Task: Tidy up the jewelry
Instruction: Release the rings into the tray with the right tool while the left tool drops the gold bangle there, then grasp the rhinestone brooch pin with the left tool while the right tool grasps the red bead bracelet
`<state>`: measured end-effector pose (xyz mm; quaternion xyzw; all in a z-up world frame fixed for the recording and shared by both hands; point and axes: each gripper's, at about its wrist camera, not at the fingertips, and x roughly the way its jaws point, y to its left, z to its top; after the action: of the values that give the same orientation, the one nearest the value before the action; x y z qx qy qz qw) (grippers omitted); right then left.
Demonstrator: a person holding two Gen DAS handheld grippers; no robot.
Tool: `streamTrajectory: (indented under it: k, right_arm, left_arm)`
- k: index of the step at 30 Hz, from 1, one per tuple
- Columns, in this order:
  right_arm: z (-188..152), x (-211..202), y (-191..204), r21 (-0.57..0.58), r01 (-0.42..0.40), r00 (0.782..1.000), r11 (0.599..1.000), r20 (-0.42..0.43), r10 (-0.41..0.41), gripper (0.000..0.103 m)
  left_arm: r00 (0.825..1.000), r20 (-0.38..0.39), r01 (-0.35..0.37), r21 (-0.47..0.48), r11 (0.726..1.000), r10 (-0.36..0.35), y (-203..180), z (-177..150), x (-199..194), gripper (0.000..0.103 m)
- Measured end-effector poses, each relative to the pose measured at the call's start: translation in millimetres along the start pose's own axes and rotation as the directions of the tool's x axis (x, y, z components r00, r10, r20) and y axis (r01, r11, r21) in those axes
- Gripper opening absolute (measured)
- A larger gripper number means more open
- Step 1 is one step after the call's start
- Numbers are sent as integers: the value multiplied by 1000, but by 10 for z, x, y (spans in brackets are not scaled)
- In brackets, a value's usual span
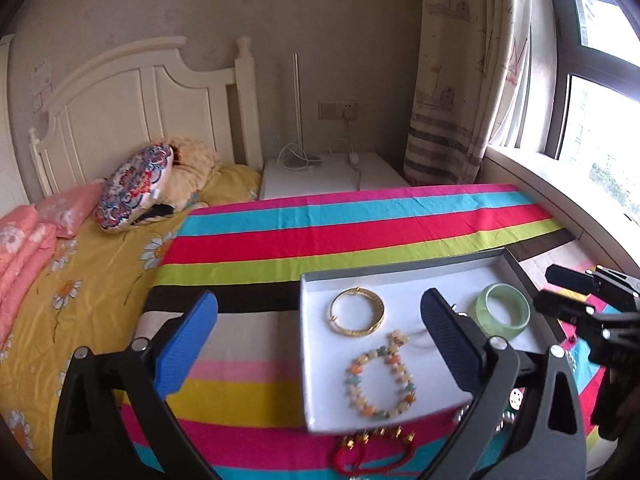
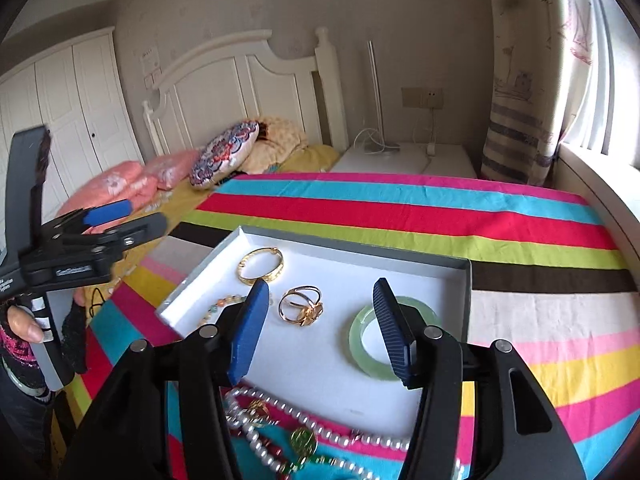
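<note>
A white tray (image 1: 320, 380) lies on the striped cloth. In it are a gold bangle (image 1: 357, 316), a pastel beaded bracelet (image 1: 380, 380) and a green jade bangle (image 1: 503, 310). My left gripper (image 1: 319, 298) hangs over the tray's left side, wide open and empty. In the right wrist view the tray (image 2: 320, 360) also holds gold rings (image 2: 302, 306), and my right gripper (image 2: 322, 285) stands open above them without touching. Its right finger hides part of the jade bangle (image 2: 394, 340). The gold bangle (image 2: 261, 266) lies further back.
A red cord bracelet (image 1: 372, 446), a pearl necklace (image 2: 280, 420) and a green pendant (image 2: 303, 440) lie on the striped cloth (image 2: 440, 208) in front of the tray. A person's hand (image 2: 24, 328) holds the left gripper (image 2: 146, 214). Pillows and a headboard stand behind.
</note>
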<state>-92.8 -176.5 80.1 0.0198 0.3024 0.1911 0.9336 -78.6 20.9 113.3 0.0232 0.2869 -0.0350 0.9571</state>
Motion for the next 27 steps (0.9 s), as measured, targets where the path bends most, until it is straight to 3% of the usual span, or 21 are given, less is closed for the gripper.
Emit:
streamTrajectory:
  k: [5,9,12,17,27]
  right_arm:
    - [-173,-217,27,37,-7,1000,999,24,6,52]
    - [-366,-333,85,48,-8,1000,999,8,7,65]
    - [-464,-384,120,39,-4,1000,999,-2,4,65]
    - [-646,-387,232,9,2,999,1000,-33,-1,66]
    - [-840,-266,309,2,-19,995,1000,-94,19,66]
  left_arm:
    - [999,38,-15,-17,1000,15,109,-266,-364,101]
    - [998,42,-41,5,999,41,156,-573,-526,101]
    - [999,11,-45,14,999,45,187,-811,-550,101]
    - [998,-69,13,38,999,-11,179,-1111,-468,101]
    - [978,-199,117,237,964,-69,-73,-1360,-192,101]
